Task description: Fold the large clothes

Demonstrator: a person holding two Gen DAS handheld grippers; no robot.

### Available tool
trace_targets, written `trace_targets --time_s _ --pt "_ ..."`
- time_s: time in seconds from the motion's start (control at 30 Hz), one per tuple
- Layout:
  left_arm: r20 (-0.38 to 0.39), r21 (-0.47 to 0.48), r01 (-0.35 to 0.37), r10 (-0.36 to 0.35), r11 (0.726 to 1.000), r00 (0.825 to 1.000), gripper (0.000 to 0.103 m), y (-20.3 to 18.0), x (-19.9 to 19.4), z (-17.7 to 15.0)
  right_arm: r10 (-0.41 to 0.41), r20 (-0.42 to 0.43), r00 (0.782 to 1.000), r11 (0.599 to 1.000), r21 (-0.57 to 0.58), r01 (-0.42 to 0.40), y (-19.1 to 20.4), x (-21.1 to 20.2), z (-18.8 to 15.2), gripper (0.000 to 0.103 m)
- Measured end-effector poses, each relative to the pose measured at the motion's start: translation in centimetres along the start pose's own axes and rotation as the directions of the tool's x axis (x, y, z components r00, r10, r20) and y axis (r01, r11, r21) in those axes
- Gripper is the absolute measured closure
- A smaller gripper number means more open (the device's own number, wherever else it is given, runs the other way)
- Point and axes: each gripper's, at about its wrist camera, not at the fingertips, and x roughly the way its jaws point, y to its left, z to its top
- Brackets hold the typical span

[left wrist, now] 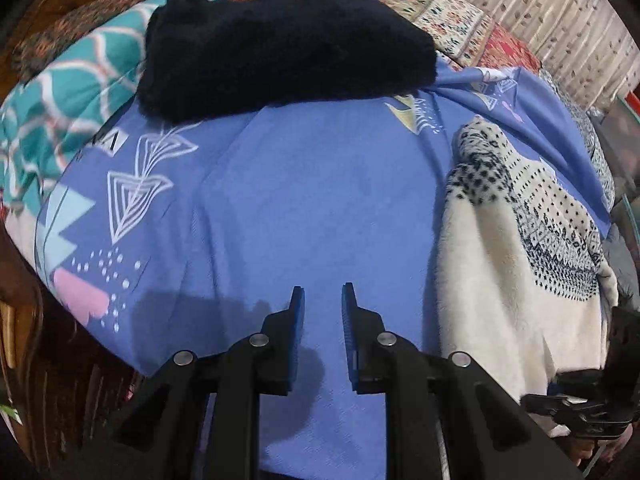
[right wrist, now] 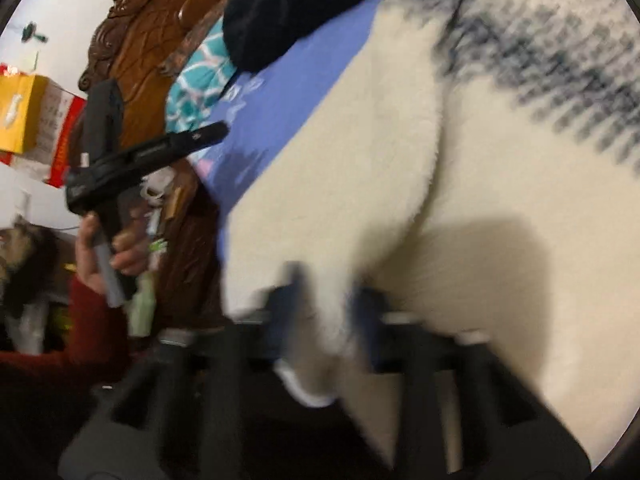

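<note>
A cream fleece sweater with a dark dotted pattern [left wrist: 516, 248] lies on the right side of a blue patterned bedsheet [left wrist: 304, 200]. My left gripper [left wrist: 323, 300] is open and empty, hovering over the bare sheet left of the sweater. In the blurred right wrist view, my right gripper [right wrist: 324, 292] is shut on a fold of the sweater [right wrist: 460, 184] at its lower edge. The left gripper [right wrist: 160, 152], held in a hand, shows at the left of that view. Part of the right gripper [left wrist: 592, 404] shows at the lower right of the left wrist view.
A dark navy fuzzy garment [left wrist: 280, 52] lies at the far side of the sheet. A teal patterned cloth [left wrist: 60, 112] and quilts [left wrist: 440, 4] lie beyond. A carved wooden headboard [right wrist: 152, 32] stands left, with a yellow box [right wrist: 24, 116] behind.
</note>
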Motion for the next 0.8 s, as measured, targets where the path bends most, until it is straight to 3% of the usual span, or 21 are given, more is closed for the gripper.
trace_targets --time_s 0.07,0.13,0.27,0.37,0.4,0.5,0.6,0.7,0.8 --pt "0.004 -0.012 0.011 -0.011 1.0 1.0 0.061 0.3 0.0 0.0 0.03 0.015 0.999 0.999 -0.01 -0.03 0.6 -1.6 1.0 0.097" --pt "0.012 -0.008 0.024 -0.024 1.0 1.0 0.061 -0.1 -0.1 0.4 0.04 0.082 0.996 0.996 -0.077 -0.034 1.9 -5.9 3.1 0.098" --pt "0.034 0.06 0.054 -0.056 0.997 0.998 0.061 -3.0 -0.2 2.9 -0.133 0.174 0.976 0.953 -0.25 0.174 2.8 -15.4 7.0 0.097" --pt "0.046 0.122 0.062 -0.068 0.991 0.997 0.061 -6.5 0.2 5.5 -0.311 0.191 0.931 0.88 -0.313 0.358 0.7 -20.9 9.5 0.097" --pt "0.05 0.15 0.069 -0.078 0.986 0.996 0.061 -8.3 0.5 6.8 -0.376 0.192 0.907 0.852 -0.312 0.419 -0.7 -22.1 10.4 0.097" --pt "0.056 0.253 0.105 -0.123 0.962 0.991 0.059 -14.5 2.5 11.3 -0.494 0.169 0.853 0.786 -0.332 0.521 -4.9 -22.7 11.6 0.097" --pt "-0.017 0.333 0.142 -0.144 0.932 0.989 0.058 -20.5 6.1 15.6 -0.432 0.115 0.894 0.844 -0.298 0.446 -8.8 -21.2 11.0 0.097" --pt "-0.071 0.422 0.039 -0.009 0.906 0.997 0.055 -25.4 11.8 18.7 -0.33 0.077 0.941 0.89 -0.309 0.337 -9.5 -18.1 9.3 0.097" --pt "-0.221 0.491 -0.016 0.143 0.871 0.965 0.055 -27.6 19.5 19.2 -0.277 0.053 0.959 0.911 -0.304 0.28 -9.8 -15.7 8.1 0.097"
